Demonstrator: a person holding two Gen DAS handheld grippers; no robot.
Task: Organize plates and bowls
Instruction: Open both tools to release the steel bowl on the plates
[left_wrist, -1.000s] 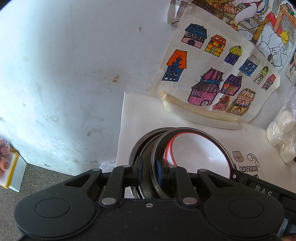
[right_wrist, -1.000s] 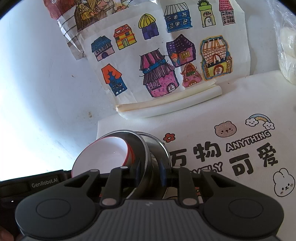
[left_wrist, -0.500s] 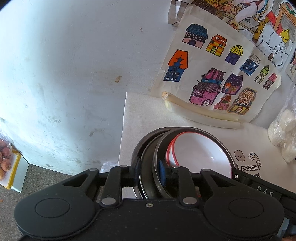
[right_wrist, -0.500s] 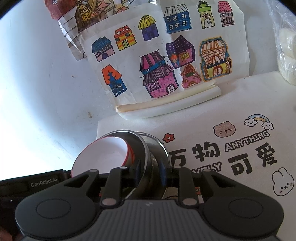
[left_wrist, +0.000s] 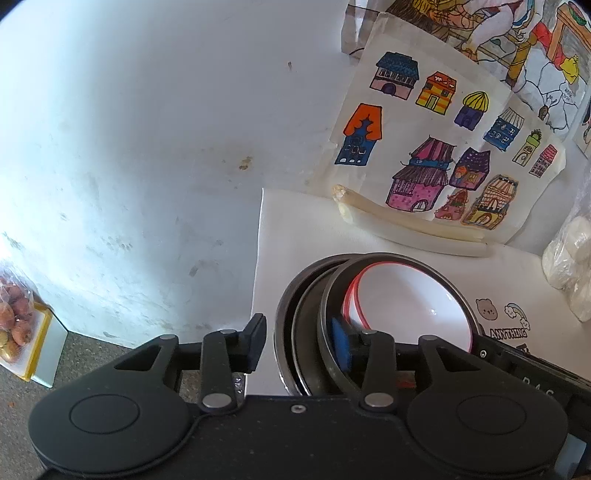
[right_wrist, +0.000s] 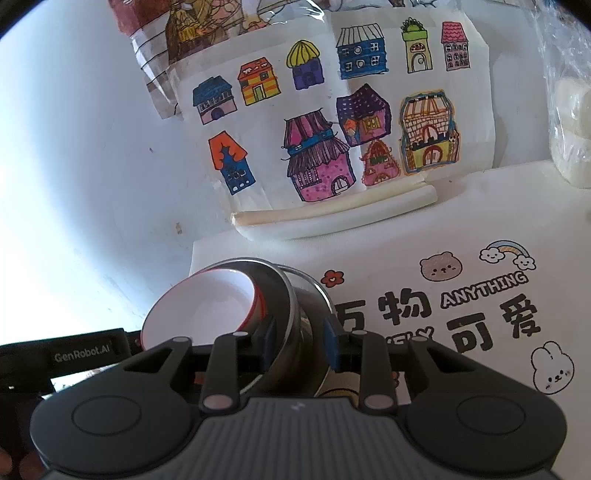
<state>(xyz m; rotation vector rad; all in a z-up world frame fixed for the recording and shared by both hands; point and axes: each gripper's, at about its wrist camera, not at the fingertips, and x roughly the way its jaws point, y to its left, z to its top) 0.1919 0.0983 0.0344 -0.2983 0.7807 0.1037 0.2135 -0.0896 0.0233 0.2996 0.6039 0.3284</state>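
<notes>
Nested stack of bowls on a white printed cloth (right_wrist: 461, 236) covering the bench. The innermost white bowl (left_wrist: 413, 295), with a red rim, sits inside a tilted dark metal bowl (left_wrist: 332, 302), which in turn rests in a second metal bowl (left_wrist: 284, 321) beneath it; in the right wrist view the same white bowl (right_wrist: 203, 306) lies left of the steel walls (right_wrist: 291, 310).

Left claw (left_wrist: 299, 343): spread wide, gripping nothing. Its right finger pad (left_wrist: 341, 349) reaches inside the tilted metal bowl, against or just beside its wall; its left finger (left_wrist: 255, 341) stands clear outside the stack, near the cloth's edge.

Right claw (right_wrist: 300, 343): partly open, straddling the stacked metal rims, one blue pad (right_wrist: 269, 343) inside and one (right_wrist: 330, 345) outside. Whether the pads press the metal cannot be told.

Beyond the stack, a rolled paper (right_wrist: 336, 218) lies at the foot of a drawing of coloured houses (right_wrist: 325, 122) leaning on the white wall (left_wrist: 129, 129). A plastic bag of white lumps (left_wrist: 570, 266) sits to the right of the drawing.
</notes>
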